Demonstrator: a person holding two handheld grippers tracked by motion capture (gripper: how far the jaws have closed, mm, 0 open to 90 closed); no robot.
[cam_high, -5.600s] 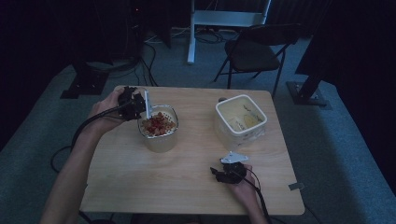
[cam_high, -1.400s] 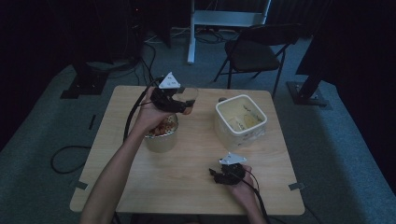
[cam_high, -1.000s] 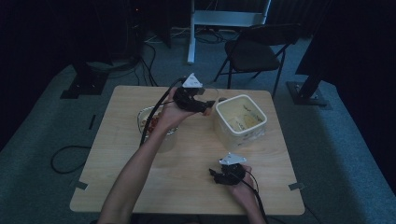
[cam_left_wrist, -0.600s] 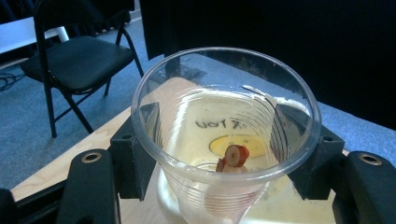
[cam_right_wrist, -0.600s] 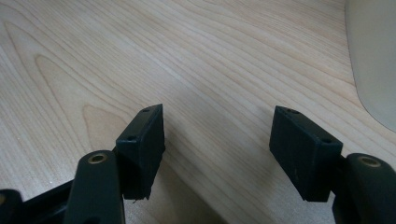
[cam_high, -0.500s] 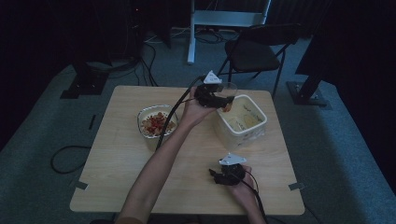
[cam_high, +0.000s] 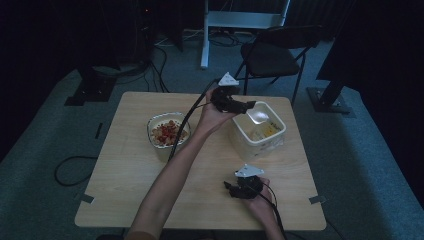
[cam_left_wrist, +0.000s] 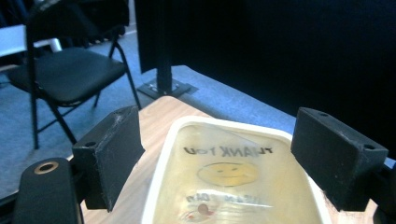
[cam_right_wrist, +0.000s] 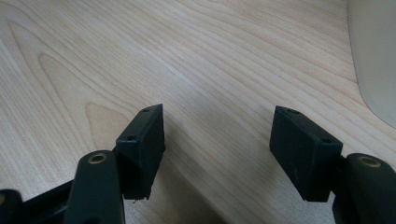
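A white square container (cam_high: 241, 144) stands at the table's right; a clear bag with a smiley face and "THANK YOU" print (cam_left_wrist: 229, 173) lies in it. My left gripper (cam_high: 249, 105) hovers over its near-left rim (cam_left_wrist: 233, 123). Its jaws have just been opening, and my left gripper (cam_left_wrist: 224, 149) is open with nothing between its pads. A pale rounded piece (cam_high: 258, 116) lies in the container just past the fingertips. A bowl of red and pale food (cam_high: 167, 133) sits left of centre. My right gripper (cam_high: 229, 187) rests open low on the table, and between the jaws of my right gripper (cam_right_wrist: 219, 140) is bare wood.
The wooden table (cam_high: 125, 175) has bare room at the front left. A black folding chair (cam_high: 275, 50) stands behind the table, and cables lie on the carpet. The container's wall (cam_right_wrist: 373, 60) shows to the right of my right gripper.
My left hand has travelled right from above the food bowl to the white container. A pale piece now lies in the container. The right hand has stayed put.
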